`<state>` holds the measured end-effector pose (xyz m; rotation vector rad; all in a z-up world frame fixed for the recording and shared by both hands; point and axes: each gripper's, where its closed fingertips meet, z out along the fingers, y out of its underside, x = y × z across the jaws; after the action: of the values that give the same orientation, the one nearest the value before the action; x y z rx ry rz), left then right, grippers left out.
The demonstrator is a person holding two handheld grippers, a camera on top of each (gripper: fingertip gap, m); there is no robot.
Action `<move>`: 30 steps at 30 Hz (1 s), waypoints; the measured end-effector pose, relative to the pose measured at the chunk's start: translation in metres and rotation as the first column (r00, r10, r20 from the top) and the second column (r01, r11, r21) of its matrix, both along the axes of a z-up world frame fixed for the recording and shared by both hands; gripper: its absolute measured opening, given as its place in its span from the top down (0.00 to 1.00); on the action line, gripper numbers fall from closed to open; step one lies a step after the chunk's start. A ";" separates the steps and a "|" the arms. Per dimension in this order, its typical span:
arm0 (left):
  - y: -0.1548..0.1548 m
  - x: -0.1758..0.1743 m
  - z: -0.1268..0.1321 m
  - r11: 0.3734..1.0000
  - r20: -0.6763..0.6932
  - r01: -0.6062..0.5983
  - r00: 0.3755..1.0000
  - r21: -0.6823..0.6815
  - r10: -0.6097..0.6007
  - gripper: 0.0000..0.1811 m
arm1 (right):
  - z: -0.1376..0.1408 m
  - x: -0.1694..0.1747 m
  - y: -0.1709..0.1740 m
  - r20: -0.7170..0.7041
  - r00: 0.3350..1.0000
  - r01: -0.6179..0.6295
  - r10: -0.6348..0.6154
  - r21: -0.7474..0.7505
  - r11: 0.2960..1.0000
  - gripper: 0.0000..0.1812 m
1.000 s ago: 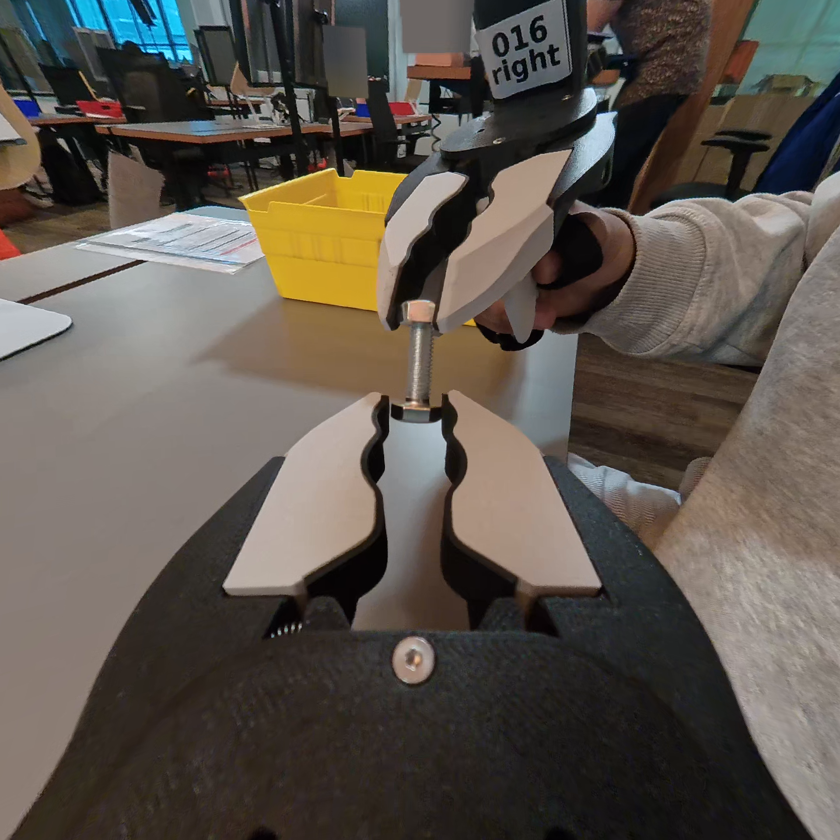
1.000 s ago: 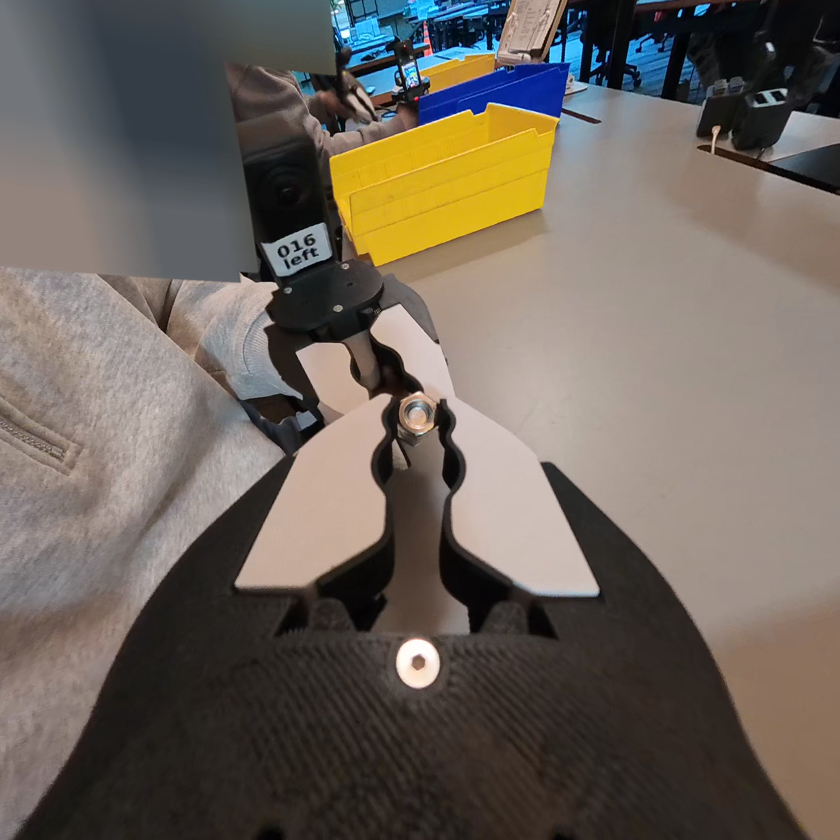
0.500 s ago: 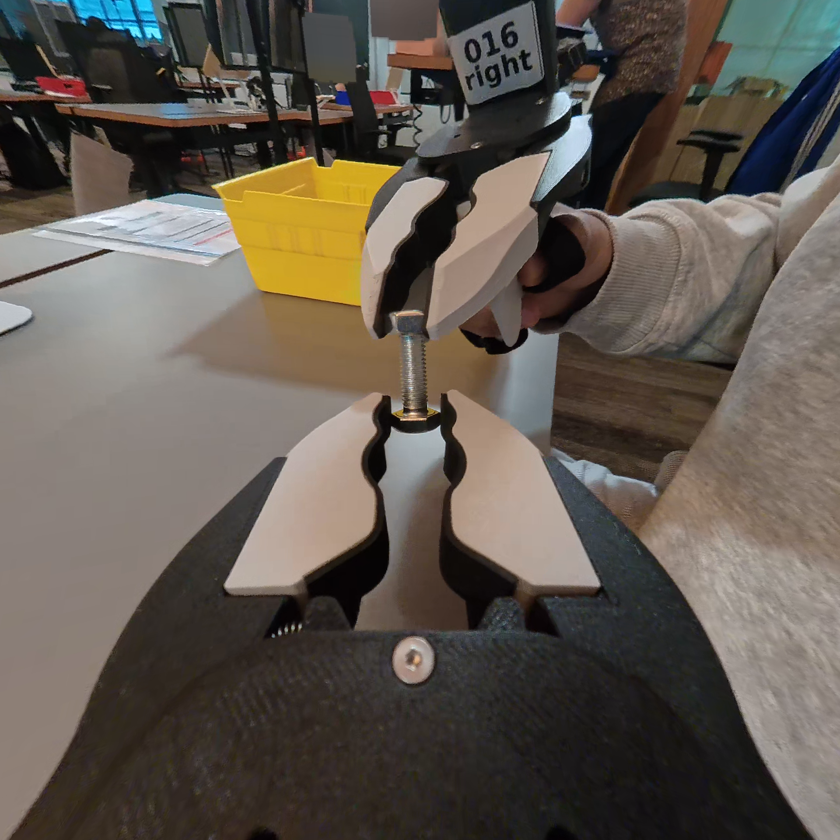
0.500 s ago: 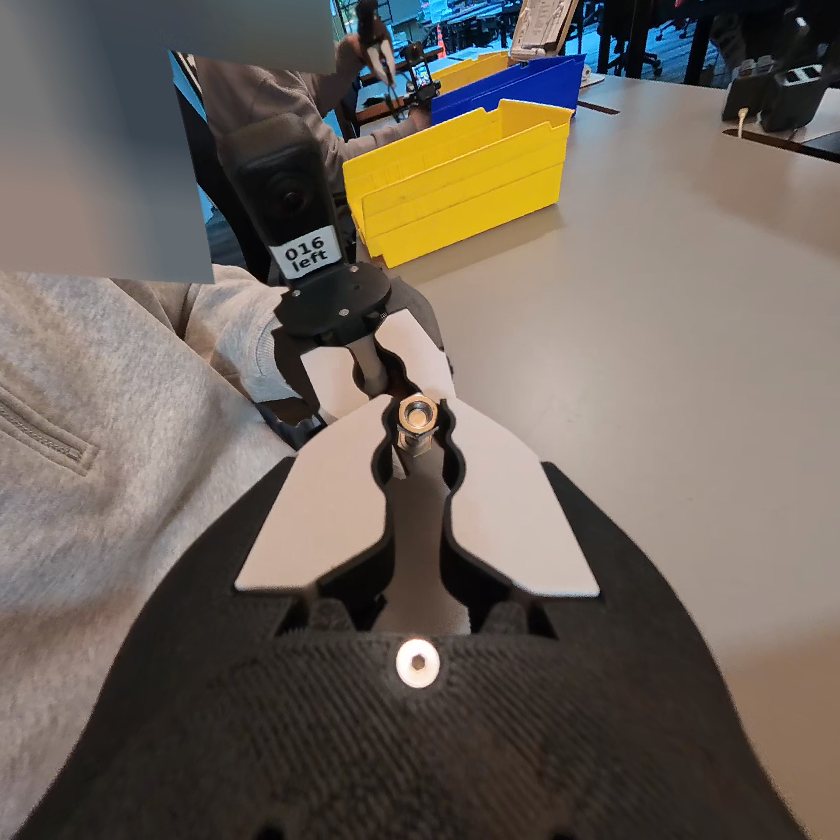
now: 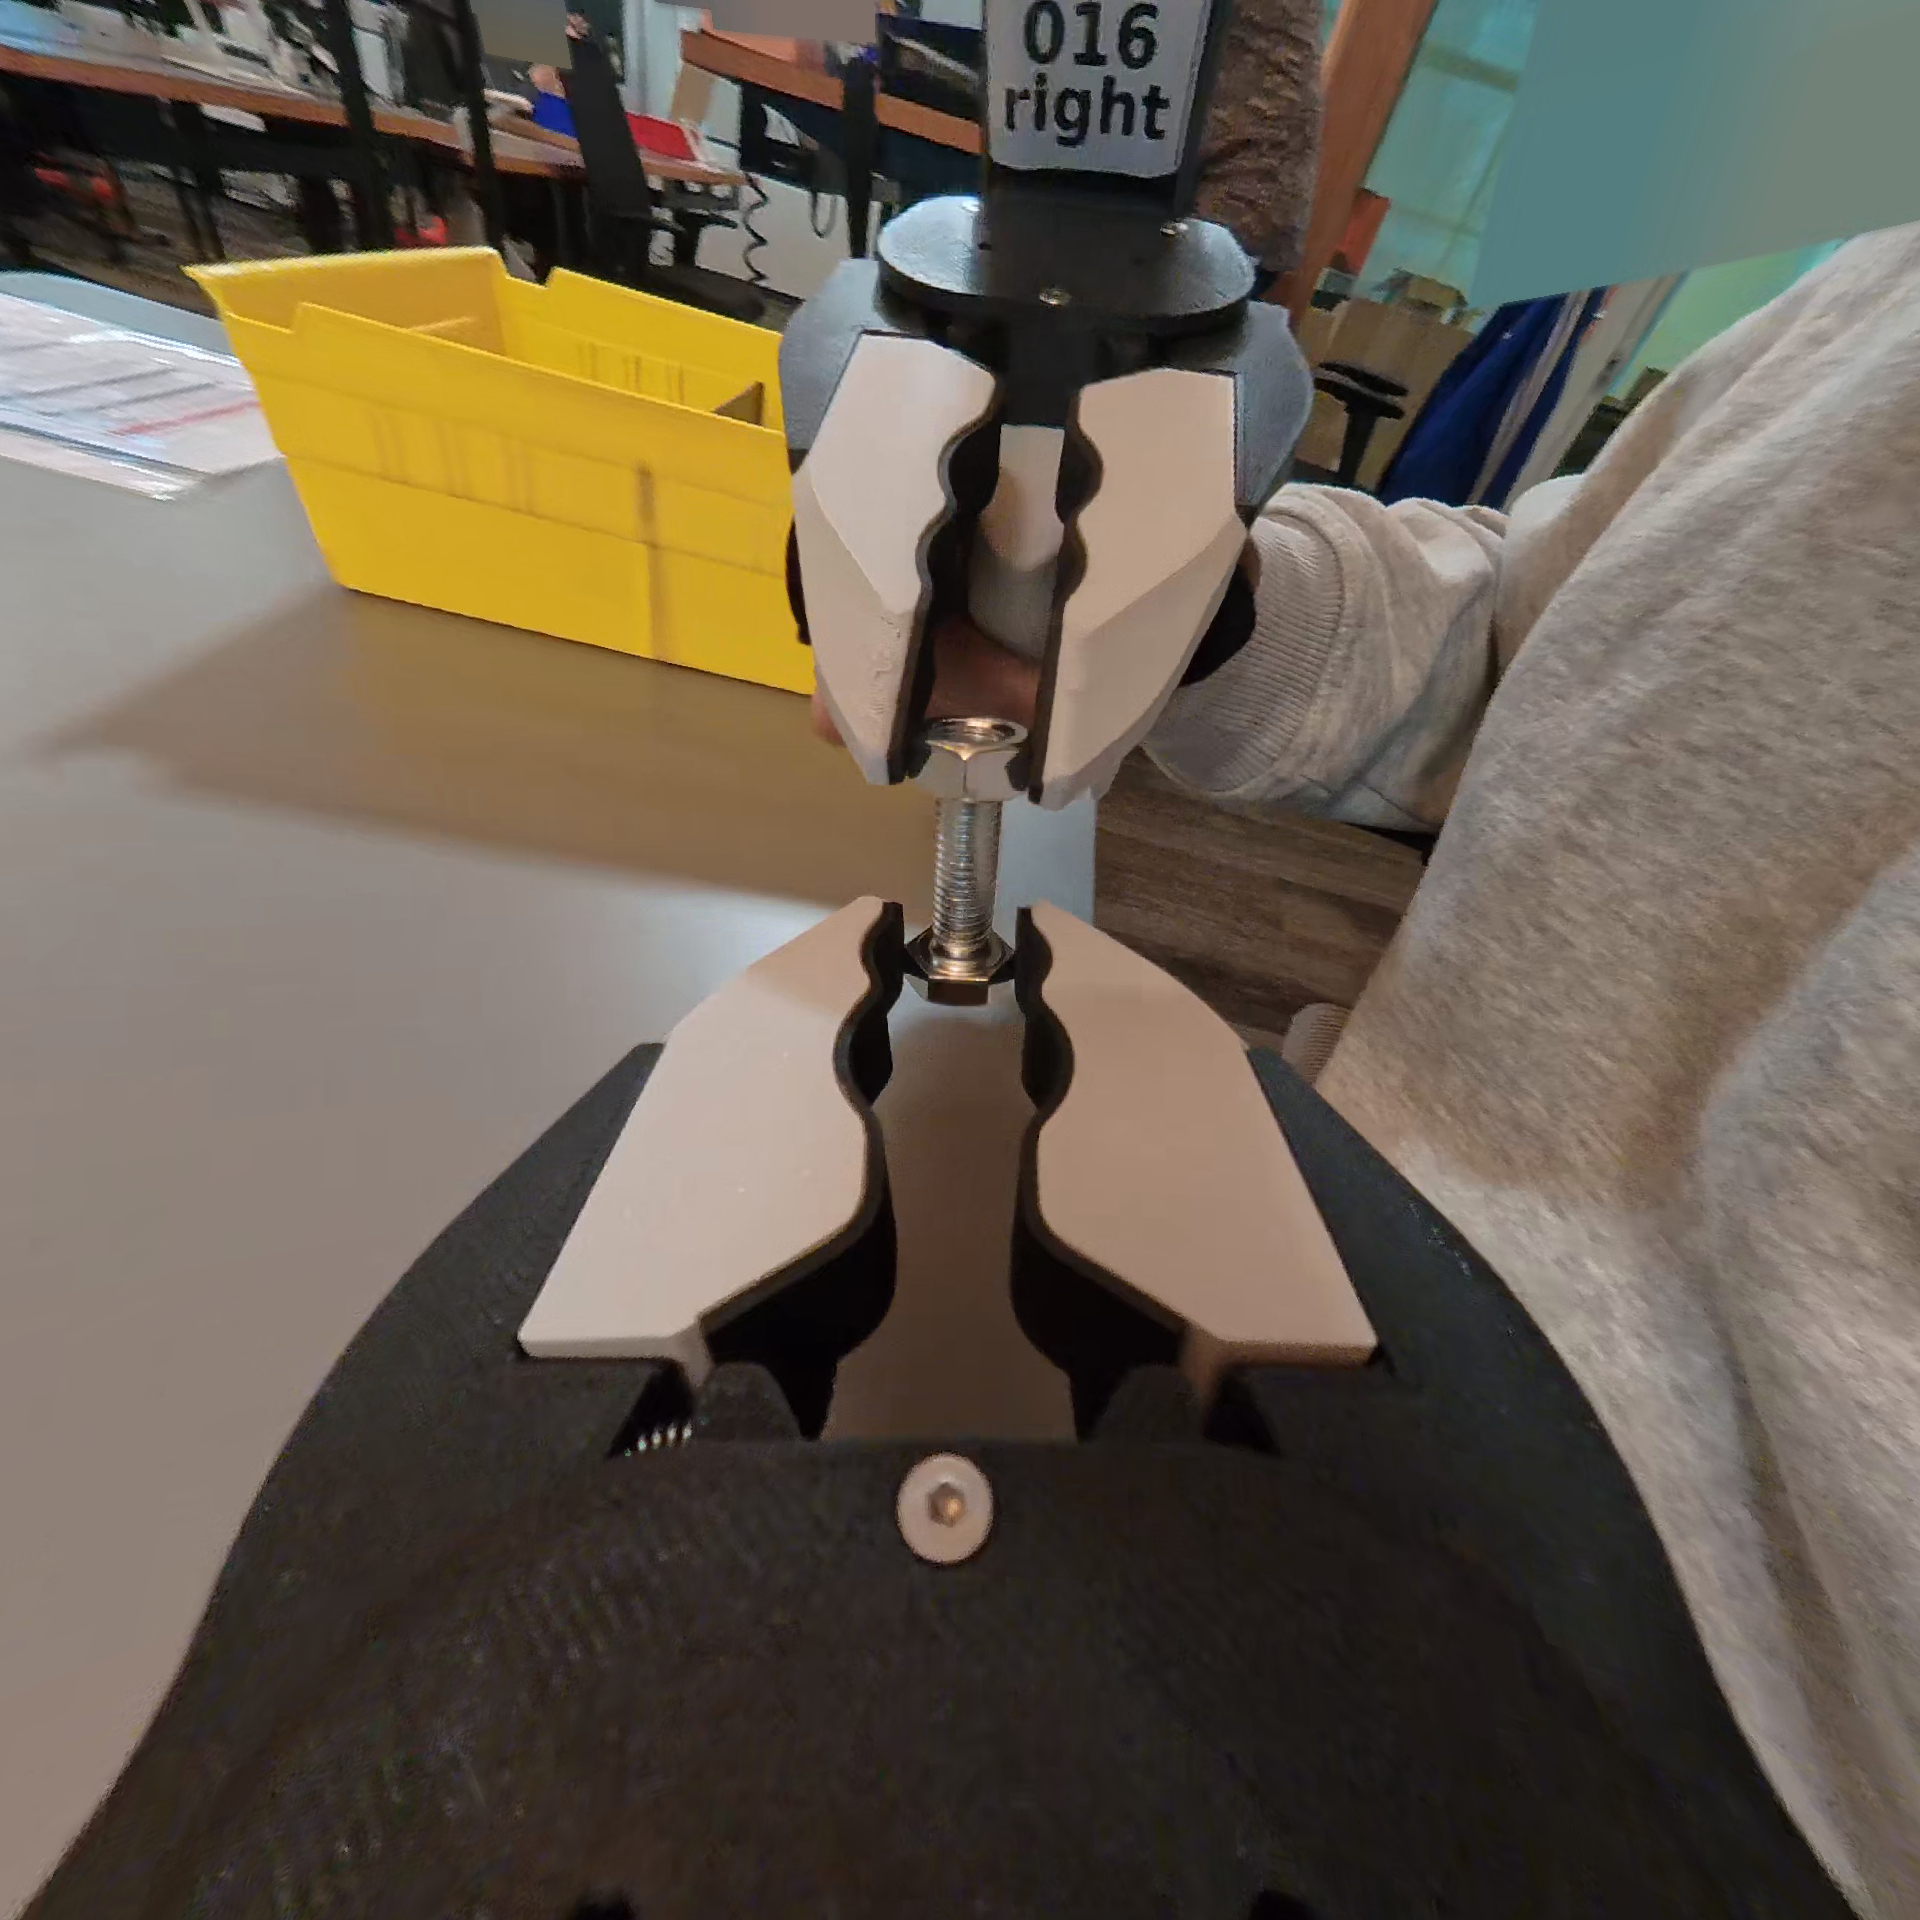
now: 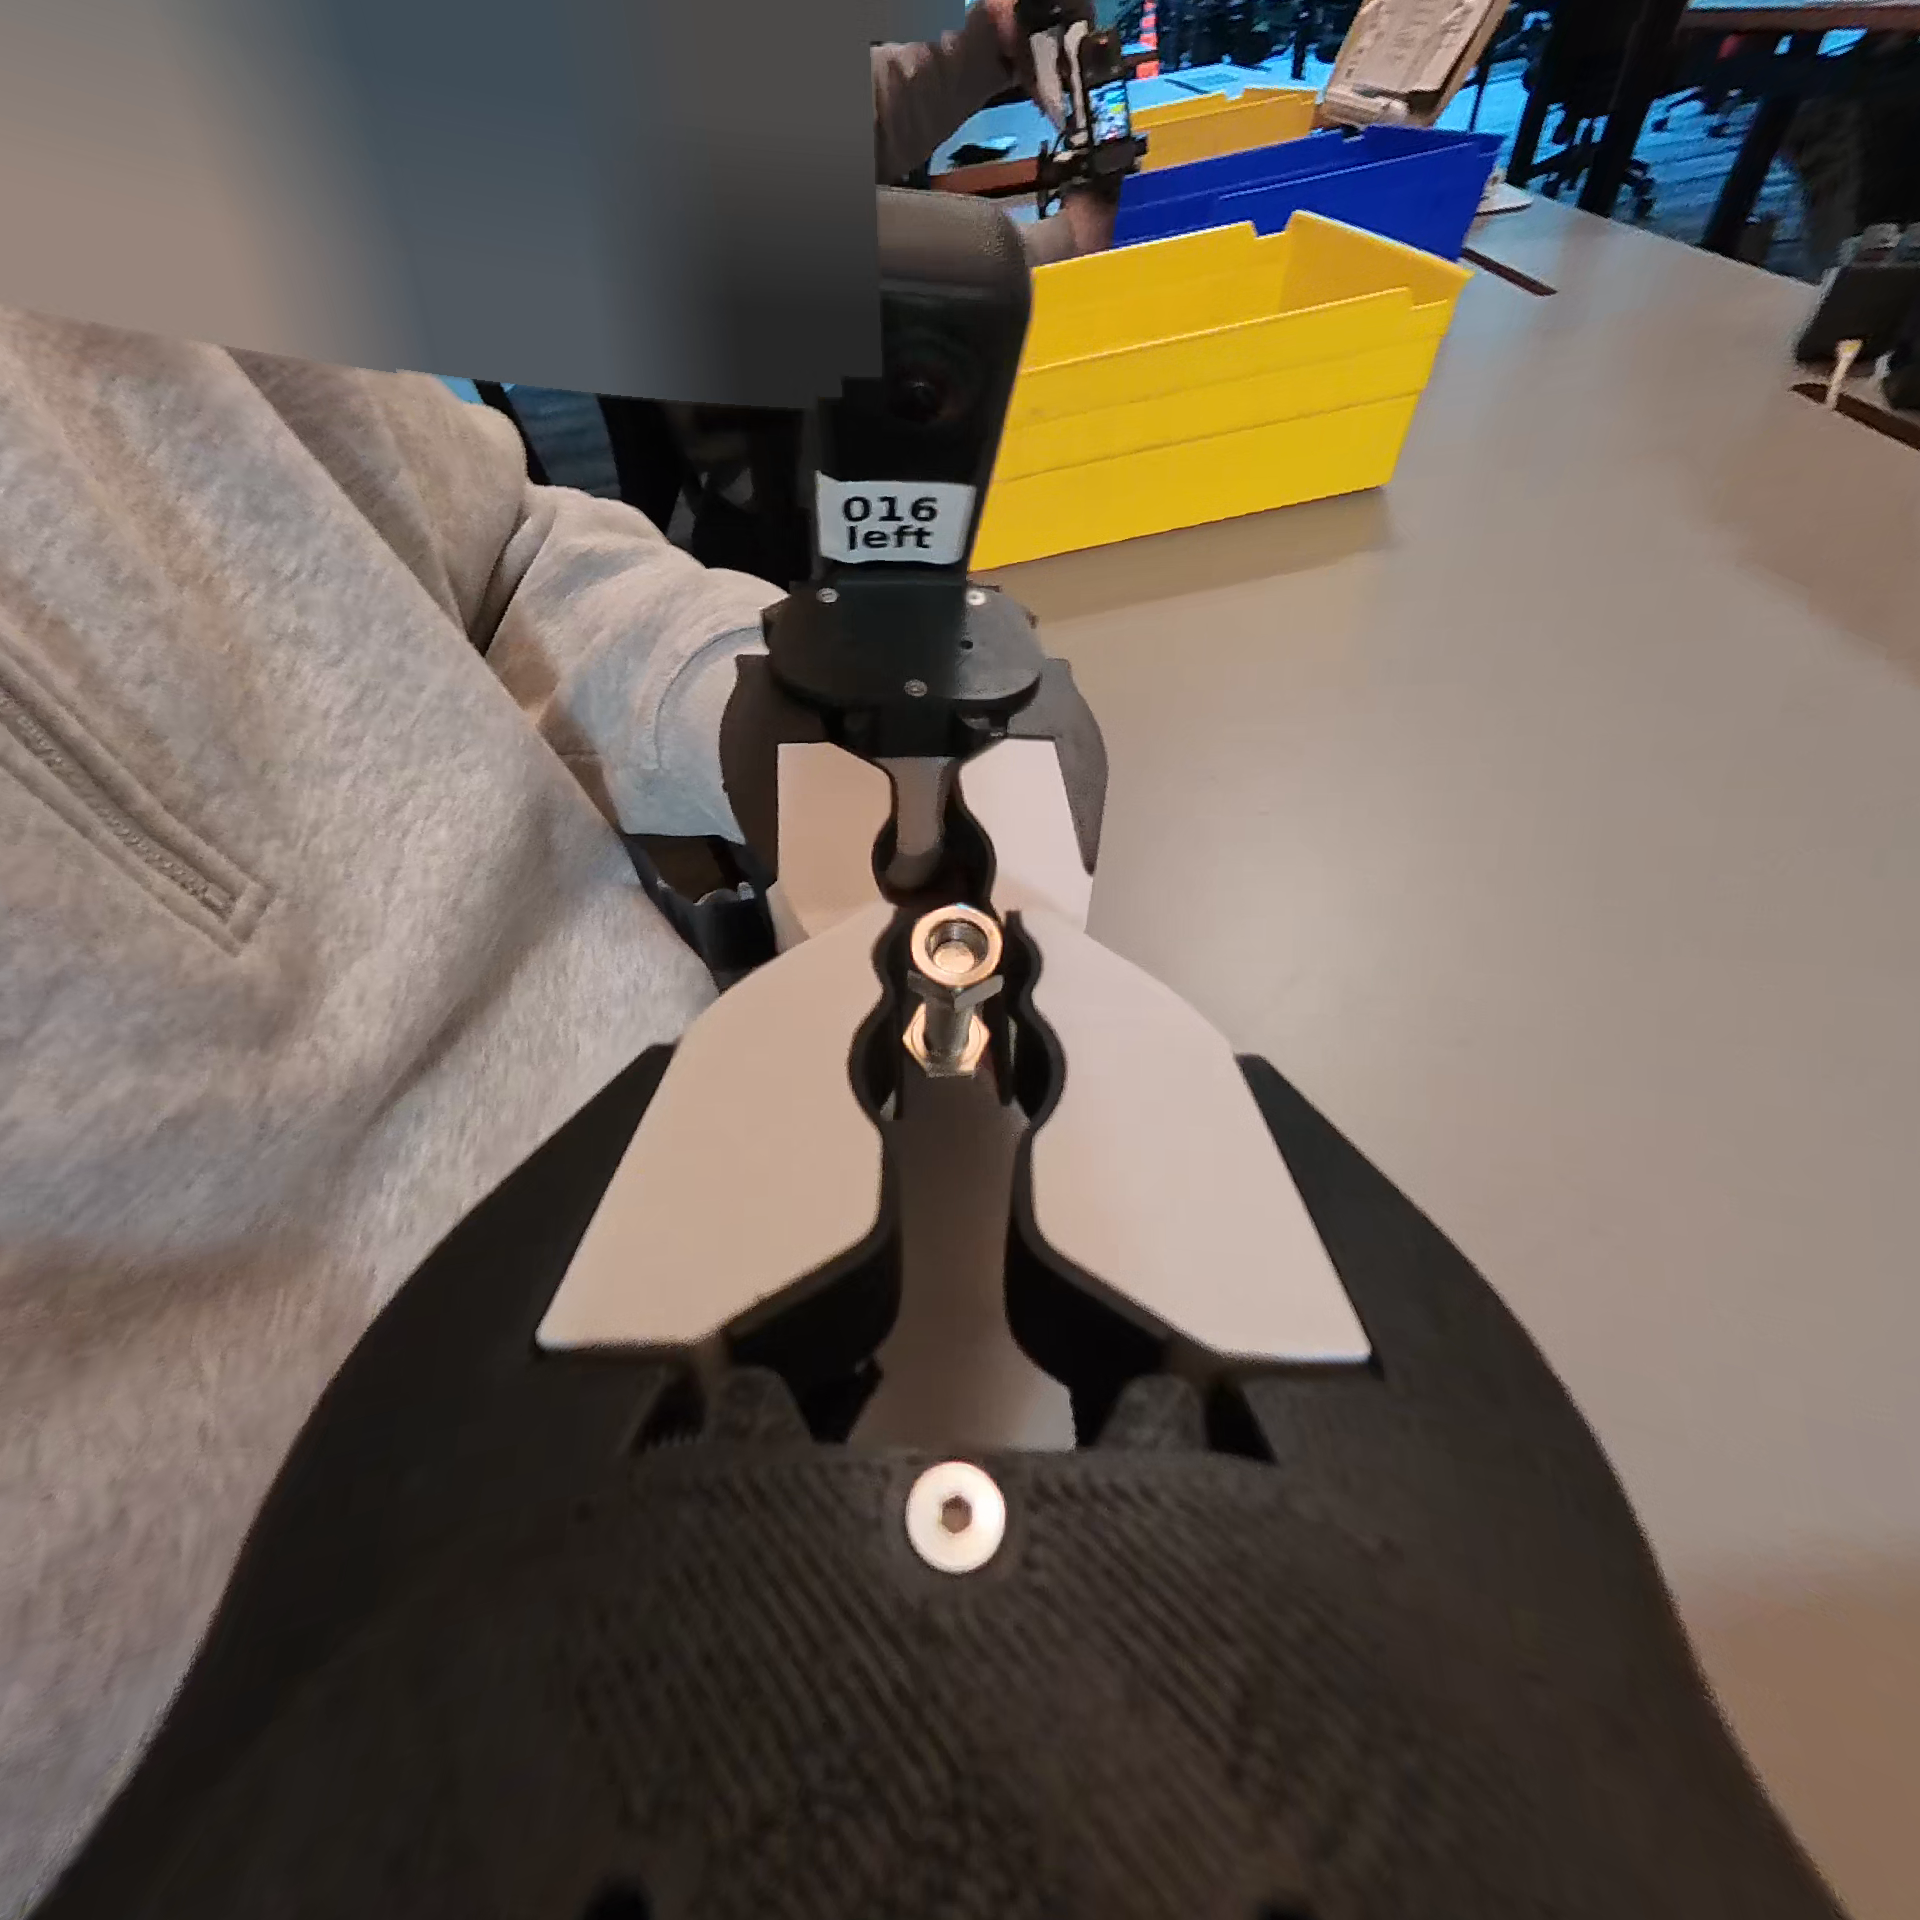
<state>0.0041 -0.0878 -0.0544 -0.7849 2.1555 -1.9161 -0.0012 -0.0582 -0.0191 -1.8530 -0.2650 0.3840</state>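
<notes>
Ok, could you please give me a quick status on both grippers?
Left gripper shut on nut. Right gripper shut on bolt head, shank threaded in nut. Both above grey table; yellow bin behind, apart.

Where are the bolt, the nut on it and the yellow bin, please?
bolt point(image 5: 965, 869): left wrist view, threaded shank.
nut point(image 5: 959, 965): left wrist view, front face.
yellow bin point(image 6: 1216, 416): right wrist view, long side wall.

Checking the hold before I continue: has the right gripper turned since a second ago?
Yes. In the left wrist view the right gripper, shut on the bolt, has rotated to face the camera squarely, against the yellow bin behind it.
</notes>
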 end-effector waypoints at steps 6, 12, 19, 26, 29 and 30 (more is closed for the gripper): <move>-0.008 -0.014 0.003 0.994 -0.024 0.100 0.995 -0.053 -0.102 0.89 | 0.003 -0.013 -0.005 -0.021 0.996 -0.090 0.090 0.033 0.995 0.91; -0.016 -0.031 0.009 0.971 -0.029 0.216 0.975 -0.107 -0.220 0.89 | 0.008 -0.027 -0.012 -0.074 0.975 -0.203 0.208 0.074 0.976 0.90; -0.020 -0.039 0.008 0.960 -0.012 0.262 0.964 -0.094 -0.264 0.89 | 0.008 -0.036 -0.016 -0.064 0.962 -0.261 0.267 0.090 0.961 0.90; -0.022 -0.045 0.008 0.951 -0.005 0.295 0.955 -0.093 -0.297 0.89 | 0.012 -0.039 -0.018 -0.086 0.951 -0.287 0.297 0.109 0.952 0.90; -0.024 -0.046 0.008 0.951 0.001 0.297 0.954 -0.083 -0.298 0.89 | 0.013 -0.038 -0.017 -0.083 0.954 -0.279 0.288 0.109 0.954 0.90; -0.024 -0.045 0.008 0.952 0.001 0.294 0.955 -0.084 -0.295 0.89 | 0.014 -0.038 -0.016 -0.080 0.957 -0.270 0.279 0.109 0.957 0.90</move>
<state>-0.0413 -0.1114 -0.0464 -0.5089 2.3249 -2.1568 -0.0387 -0.0746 -0.0056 -1.6999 -0.4715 0.6378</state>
